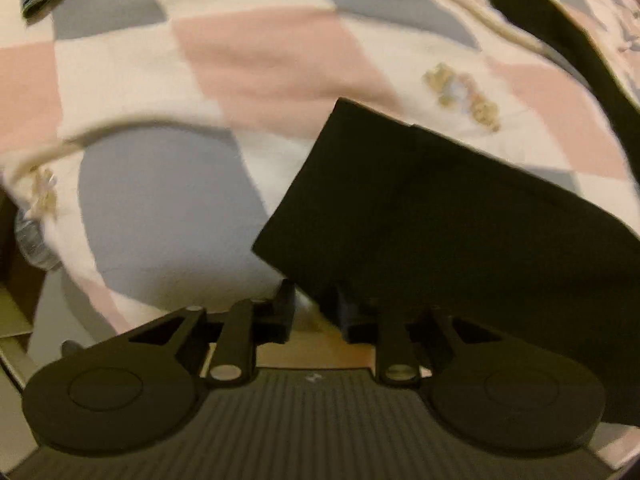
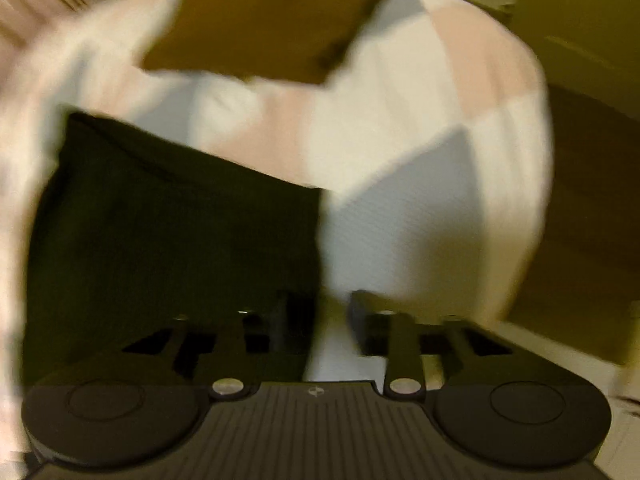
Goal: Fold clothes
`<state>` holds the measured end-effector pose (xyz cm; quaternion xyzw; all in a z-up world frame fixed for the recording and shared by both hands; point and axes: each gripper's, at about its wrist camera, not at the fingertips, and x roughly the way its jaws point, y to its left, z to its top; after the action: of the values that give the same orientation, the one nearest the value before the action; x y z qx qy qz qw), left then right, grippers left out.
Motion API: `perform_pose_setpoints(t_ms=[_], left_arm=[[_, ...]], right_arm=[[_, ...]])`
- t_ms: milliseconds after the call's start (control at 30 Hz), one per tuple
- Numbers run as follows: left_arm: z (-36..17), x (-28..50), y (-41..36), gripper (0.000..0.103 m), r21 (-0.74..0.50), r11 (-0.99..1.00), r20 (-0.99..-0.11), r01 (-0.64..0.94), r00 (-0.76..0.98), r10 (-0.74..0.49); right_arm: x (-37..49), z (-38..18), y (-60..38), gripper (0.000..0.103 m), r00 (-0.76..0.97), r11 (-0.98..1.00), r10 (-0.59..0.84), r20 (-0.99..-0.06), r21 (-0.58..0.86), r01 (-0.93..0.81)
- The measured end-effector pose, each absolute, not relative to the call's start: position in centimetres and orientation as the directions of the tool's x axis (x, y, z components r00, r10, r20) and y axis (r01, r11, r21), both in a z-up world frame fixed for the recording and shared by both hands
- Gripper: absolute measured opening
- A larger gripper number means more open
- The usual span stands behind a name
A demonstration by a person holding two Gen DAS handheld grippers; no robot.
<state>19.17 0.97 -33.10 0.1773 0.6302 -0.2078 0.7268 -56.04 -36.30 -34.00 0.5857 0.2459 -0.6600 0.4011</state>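
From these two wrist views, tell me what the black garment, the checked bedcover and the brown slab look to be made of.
Black garment: soft woven or knit cloth, matte, with a crisp folded edge; fibre unclear.
Checked bedcover: quilted-looking fabric, matte, pink, grey and cream patches, puffy at the bed's edge.
Brown slab: probably cardboard, flat, stiff and dull, though blur leaves it open.

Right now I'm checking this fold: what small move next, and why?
Probably bring the left gripper onto the near corner of the dark folded garment and close. Its jaws stand apart with nothing between them, and the garment lies flat on the checked pink, grey and white quilt.
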Motion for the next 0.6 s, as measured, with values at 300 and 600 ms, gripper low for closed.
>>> perform_pose_setpoints(t_ms=[300, 600], left_arm=[[-26.1, 25.2, 2.1, 0.033, 0.076, 0.858, -0.982, 0.508, 0.186, -0.023], [-26.8, 34.6, -18.3, 0.034, -0.436, 0.8, -0.888, 0.413, -0.052, -0.457]], right_arm=[[-53.0, -29.4, -36.9, 0.065, -0.176, -0.496, -0.258, -0.95, -0.026, 0.868], [-43.4, -30.3, -36.7, 0.048, 0.212, -0.549, -0.353, -0.911, 0.385, 0.742]])
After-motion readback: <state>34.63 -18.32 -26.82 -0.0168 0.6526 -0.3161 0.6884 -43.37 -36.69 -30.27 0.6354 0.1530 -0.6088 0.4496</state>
